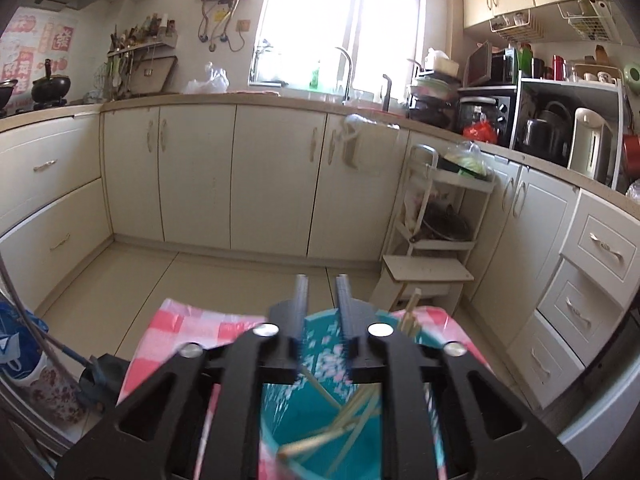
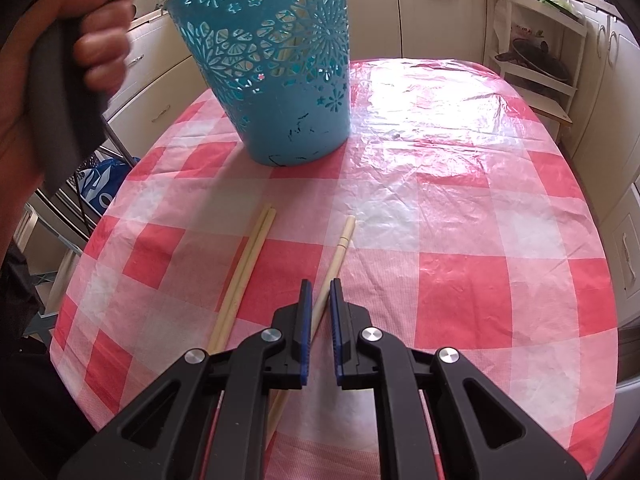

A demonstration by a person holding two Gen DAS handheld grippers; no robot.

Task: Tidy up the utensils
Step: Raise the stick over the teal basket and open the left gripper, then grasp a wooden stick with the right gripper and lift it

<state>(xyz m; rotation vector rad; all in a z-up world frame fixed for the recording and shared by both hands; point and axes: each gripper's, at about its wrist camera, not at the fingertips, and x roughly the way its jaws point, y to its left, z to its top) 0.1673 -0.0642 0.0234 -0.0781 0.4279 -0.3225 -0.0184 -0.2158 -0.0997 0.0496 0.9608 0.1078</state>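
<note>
Right hand-held gripper [image 2: 321, 292] points down at the bench [image 2: 460, 216]. 1 single chopstick [image 2: 338, 254] runs between its blue-padded fingers [image 2: 306, 312]; the jaws are drawn in to a narrow gap around it, and pad contact appears likely, though the view does not settle it. A pair of chopsticks [image 2: 250, 264] lies flat just left of that gripper, the 2 sticks side by side and touching, not within the jaws.

Left hand-held gripper [image 1: 322, 300] sits above the open mouth of the teal basket [image 1: 316, 412]. Its jaws stand partly open with nothing between them. Several chopsticks [image 1: 352, 420] lie crossed inside the basket, and 1 pair [image 1: 412, 312] pokes up past the far rim. In the right wrist view a hand [image 2: 92, 36] grips the grey handle of the left tool, at the upper left beside the basket [image 2: 276, 64].

Basket: teal plastic, round, tapering toward the base, wall pierced with flower and snowflake cut-outs, dark scuffs near the bottom. It stands upright at the far left part of the bench, well apart from the right gripper.

Chopsticks: pale wood or bamboo, slender, straight, square-ended.

Bench cover: thin glossy plastic sheet, red-and-white check, creased, with glare at the far side.
</note>
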